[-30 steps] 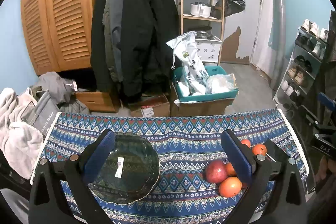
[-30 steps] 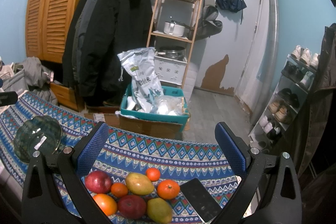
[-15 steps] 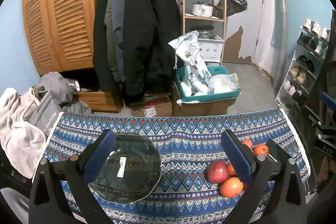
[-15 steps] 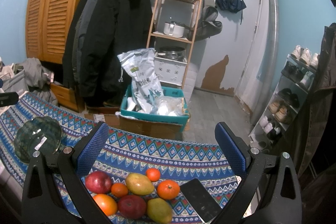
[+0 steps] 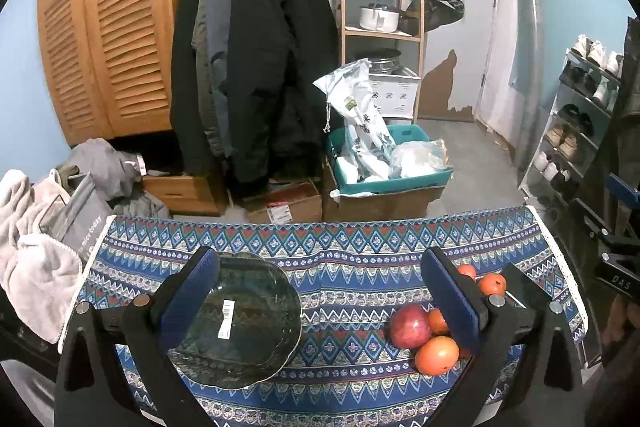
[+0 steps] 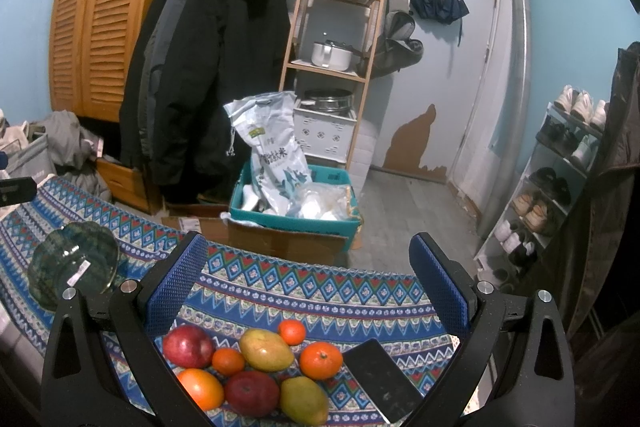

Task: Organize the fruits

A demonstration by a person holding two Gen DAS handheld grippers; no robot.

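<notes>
Right gripper (image 6: 308,303): fingers wide apart, empty, hanging over the fruit pile (image 6: 256,375). All fruit in one cluster on the patterned cloth (image 6: 320,291): two red apples, two mangoes, several oranges, with a black phone (image 6: 380,379) just right of the pile.

Left gripper (image 5: 320,307): fingers apart, empty, above the glass plate (image 5: 240,327), which sits well left of the pile and holds nothing.

Judgement: task not started; every fruit is left to move, presumably to the plate.

Beyond the cloth: cardboard box (image 5: 380,203), coats.
</notes>
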